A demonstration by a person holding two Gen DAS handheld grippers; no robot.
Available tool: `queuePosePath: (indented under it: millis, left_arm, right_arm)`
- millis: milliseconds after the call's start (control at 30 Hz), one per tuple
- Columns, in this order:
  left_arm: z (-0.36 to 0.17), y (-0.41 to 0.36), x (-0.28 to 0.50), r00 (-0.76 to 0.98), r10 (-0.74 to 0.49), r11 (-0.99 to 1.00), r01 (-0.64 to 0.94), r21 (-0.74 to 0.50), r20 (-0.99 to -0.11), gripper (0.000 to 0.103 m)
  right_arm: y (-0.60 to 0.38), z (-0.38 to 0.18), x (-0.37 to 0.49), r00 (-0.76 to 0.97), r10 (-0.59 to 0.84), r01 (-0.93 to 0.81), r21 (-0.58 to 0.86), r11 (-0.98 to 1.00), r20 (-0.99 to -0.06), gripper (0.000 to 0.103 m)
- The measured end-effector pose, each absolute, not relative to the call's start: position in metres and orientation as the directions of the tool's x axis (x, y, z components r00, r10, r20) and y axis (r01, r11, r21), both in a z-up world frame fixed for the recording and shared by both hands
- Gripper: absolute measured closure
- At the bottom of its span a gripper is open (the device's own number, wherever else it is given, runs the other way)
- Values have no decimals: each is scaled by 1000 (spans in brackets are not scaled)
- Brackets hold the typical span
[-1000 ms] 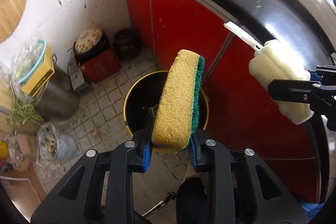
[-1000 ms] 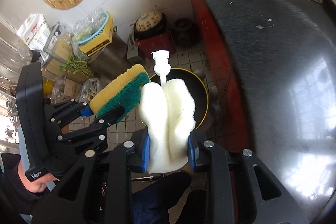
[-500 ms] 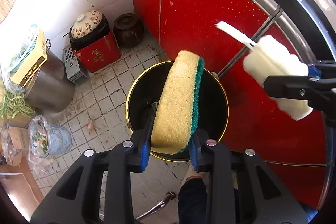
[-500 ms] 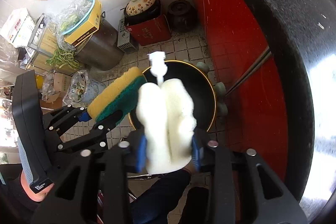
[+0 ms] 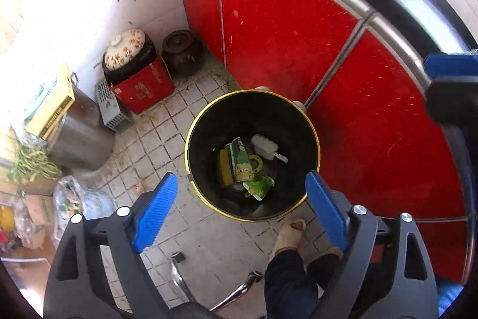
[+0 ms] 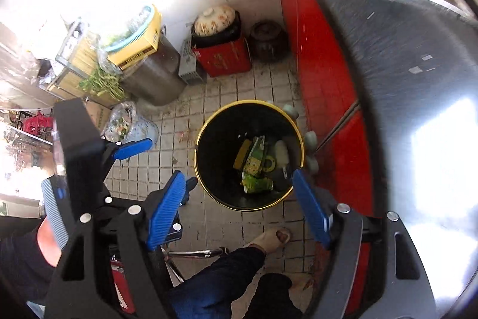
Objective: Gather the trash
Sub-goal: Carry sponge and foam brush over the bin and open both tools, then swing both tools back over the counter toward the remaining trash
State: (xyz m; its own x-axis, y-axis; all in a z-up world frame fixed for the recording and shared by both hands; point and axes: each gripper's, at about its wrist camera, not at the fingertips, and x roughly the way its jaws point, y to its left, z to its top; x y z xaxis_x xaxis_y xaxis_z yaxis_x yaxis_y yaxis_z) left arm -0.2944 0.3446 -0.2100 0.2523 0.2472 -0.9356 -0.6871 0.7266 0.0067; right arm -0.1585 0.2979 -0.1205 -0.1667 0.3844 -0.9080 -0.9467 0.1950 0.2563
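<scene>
Both claws, left (image 5: 240, 201) and right (image 6: 239, 207), opening, empty; yellow sponge (image 5: 224, 168), white brush (image 5: 264, 147) dropped into bin (image 5: 194, 139).

The yellow sponge (image 5: 223, 167) in the bin (image 5: 310, 127) is half covered by a green wrapper (image 5: 240, 162). The right gripper (image 5: 448, 79) is cut off at the three o'clock edge. The worktop (image 6: 418, 65) is smeared by blur. Print on the red box (image 6: 225, 57) is too small to be read.
</scene>
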Motion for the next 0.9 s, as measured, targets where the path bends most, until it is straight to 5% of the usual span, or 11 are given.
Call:
queuePosePath:
  millis: [67,333,667,900]
  left_arm:
    - [-189,334,-291,265,270,731,-682,18,-926,10]
    - [-118,258,-219,398,223,875,-483,2,-890,10]
    - [-66,100,-67,559,-38,994,108,27,-828,10]
    - [-53,17,-19,564,-123,954,293,58,-817,10]
  right_arm:
    - [275,-93,-148,-132,439,-943,249,221,-889,20]
    - [136,-26,-70,123,517,-843,186,505,-847,19]
    - [-99,5,-2,450,376,-431,172,886,-810,19]
    - [-229,6,-1,533,277,-169,220,961,-800,19]
